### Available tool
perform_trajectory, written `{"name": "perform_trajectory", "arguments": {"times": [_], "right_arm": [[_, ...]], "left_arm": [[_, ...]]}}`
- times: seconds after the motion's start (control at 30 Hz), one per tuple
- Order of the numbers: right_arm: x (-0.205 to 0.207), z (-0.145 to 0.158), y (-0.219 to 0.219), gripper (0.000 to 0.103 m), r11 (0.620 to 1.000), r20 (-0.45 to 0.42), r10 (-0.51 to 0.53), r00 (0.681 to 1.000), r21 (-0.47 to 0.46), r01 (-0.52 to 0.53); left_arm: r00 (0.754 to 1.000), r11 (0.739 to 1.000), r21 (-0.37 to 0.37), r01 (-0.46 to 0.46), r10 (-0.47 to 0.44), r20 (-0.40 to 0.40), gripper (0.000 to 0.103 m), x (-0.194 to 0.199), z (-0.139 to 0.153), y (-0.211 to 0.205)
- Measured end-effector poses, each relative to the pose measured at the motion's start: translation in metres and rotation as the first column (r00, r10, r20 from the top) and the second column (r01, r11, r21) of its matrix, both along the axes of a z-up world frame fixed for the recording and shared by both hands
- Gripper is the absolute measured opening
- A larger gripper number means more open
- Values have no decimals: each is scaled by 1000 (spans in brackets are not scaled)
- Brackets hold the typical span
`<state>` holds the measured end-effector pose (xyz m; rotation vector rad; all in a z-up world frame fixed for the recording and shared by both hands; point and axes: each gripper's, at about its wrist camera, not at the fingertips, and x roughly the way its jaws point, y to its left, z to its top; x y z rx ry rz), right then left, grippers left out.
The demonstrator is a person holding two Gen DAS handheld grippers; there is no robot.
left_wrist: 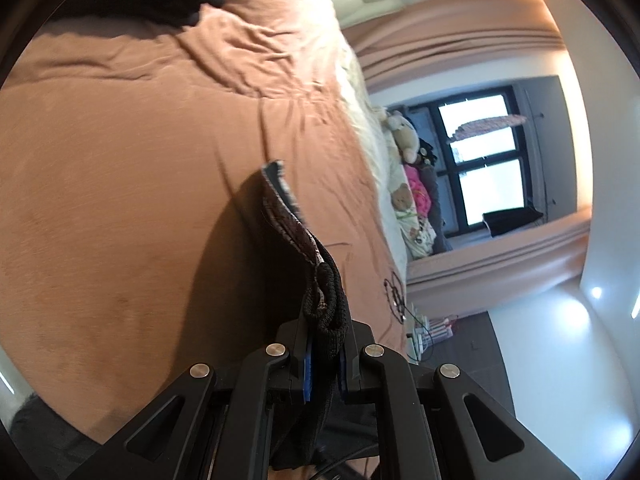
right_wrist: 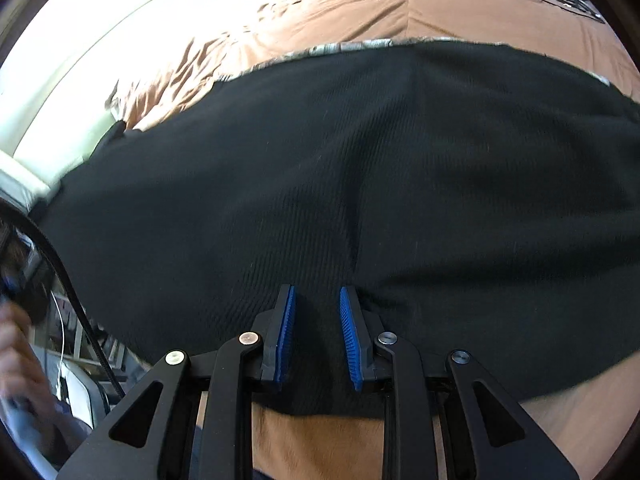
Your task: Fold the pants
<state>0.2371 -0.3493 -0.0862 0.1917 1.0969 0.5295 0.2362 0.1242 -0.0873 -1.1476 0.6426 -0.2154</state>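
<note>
The left tongs [left_wrist: 325,354] are clenched on a fold of the black pants [left_wrist: 326,312], the bunched ribbed edge caught tight between the blue pads low in the middle of the left wrist view. From that grip a strip of the cloth stands up and away toward the centre of the frame, its patterned inner trim showing, and it casts a dark shadow on the bed [left_wrist: 120,160] below. More black cloth lies at the upper left of that frame. At right, a dark-framed window [left_wrist: 480,156] and a soft toy [left_wrist: 404,136] beside the bed's far edge.

In the right wrist view the right tongs [right_wrist: 318,336] stand part open, the blue pads [right_wrist: 286,332] apart with a clear gap between them. They sit over the pants [right_wrist: 400,180], which spread wide and flat across the middle of the frame on the bed [right_wrist: 360,4]. Black cloth shows in the gap, but the pads do not press on it; whether the tips touch the cloth I cannot tell. A blurred hand [right_wrist: 16,344] shows at the lower left edge.
</note>
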Motion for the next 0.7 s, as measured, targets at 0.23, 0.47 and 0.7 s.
{"name": "perform_trajectory", "arguments": {"times": [0.23, 0.47, 0.7], "right_arm": [[-11, 10, -32, 21, 996, -18, 3, 1000, 91, -2], [-21, 38, -85, 26, 986, 59, -42, 997, 162, 32], [-37, 55, -142, 62, 973, 126, -139, 982, 200, 112]], "left_arm": [[994, 995, 52, 81, -85, 65, 9, 17, 37, -31], [977, 979, 104, 175, -186, 109, 9, 38, 68, -75], [949, 951, 141, 276, -293, 118, 9, 60, 82, -129]]}}
